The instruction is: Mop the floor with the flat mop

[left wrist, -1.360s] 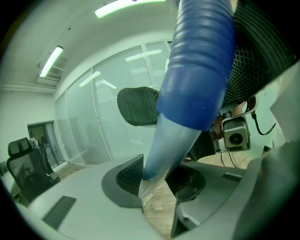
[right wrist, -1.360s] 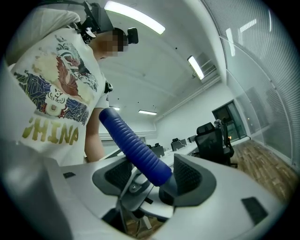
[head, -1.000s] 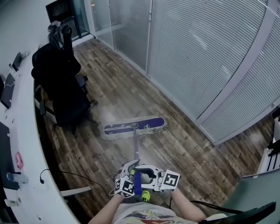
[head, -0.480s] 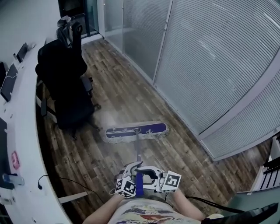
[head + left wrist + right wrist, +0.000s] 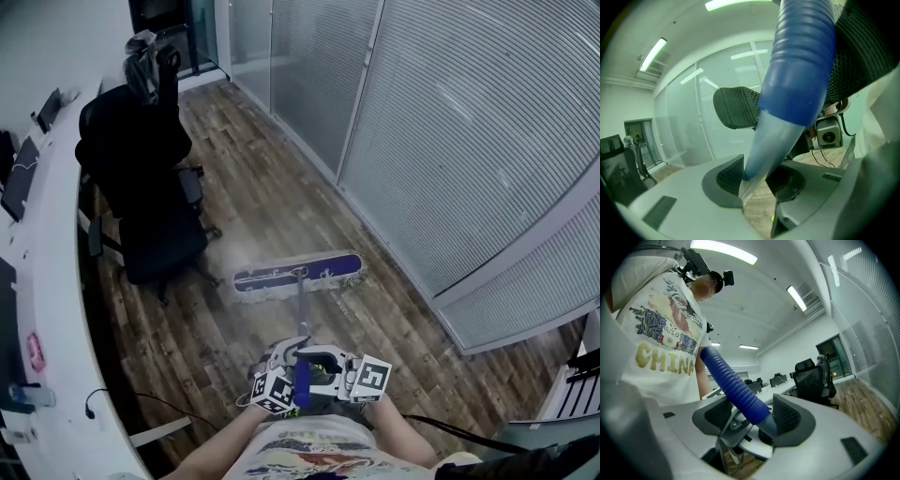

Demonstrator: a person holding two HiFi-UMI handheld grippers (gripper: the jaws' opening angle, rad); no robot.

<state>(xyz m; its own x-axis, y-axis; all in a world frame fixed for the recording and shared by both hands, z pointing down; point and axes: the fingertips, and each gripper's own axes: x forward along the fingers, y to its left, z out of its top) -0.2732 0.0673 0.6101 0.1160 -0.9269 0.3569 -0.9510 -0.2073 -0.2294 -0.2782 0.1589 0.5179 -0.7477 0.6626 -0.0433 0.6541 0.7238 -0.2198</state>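
Flat mop [image 5: 298,276] work judged under way, not near done. Wood floor [image 5: 272,187] ran far ahead of both grippers, towards a dark doorway. No clear wet or dry band showed on it, so the mopped share could not be read. A faint pale haze sat round the mop head only. Judged left to do: the long strip ahead, plus boards under the chair and along the desk.

Glass partition [image 5: 450,141] with blinds stood ahead and right of the grippers. White desk [image 5: 52,272] curved along their left side. Black office chair [image 5: 141,178] stood ahead-left, near the mop head's left end but apart from it.

Mop head lay flat on the boards, straight ahead of the grippers, set crosswise to the pole [image 5: 300,314]. Pole sloped up from the head's middle to the grippers, ending in a ribbed blue grip [image 5: 301,382].

Left gripper [image 5: 757,183] came at the pole from the left, tipped a little downward. Its jaws stood partly closed, pads pressed on the pale stretch of pole just below the blue grip. Right gripper [image 5: 754,420] came from the right, about level, jaws clamped on the blue grip's lower end. Both sat side by side, close against the person's waist, forearms tucked in, marker cubes facing up.
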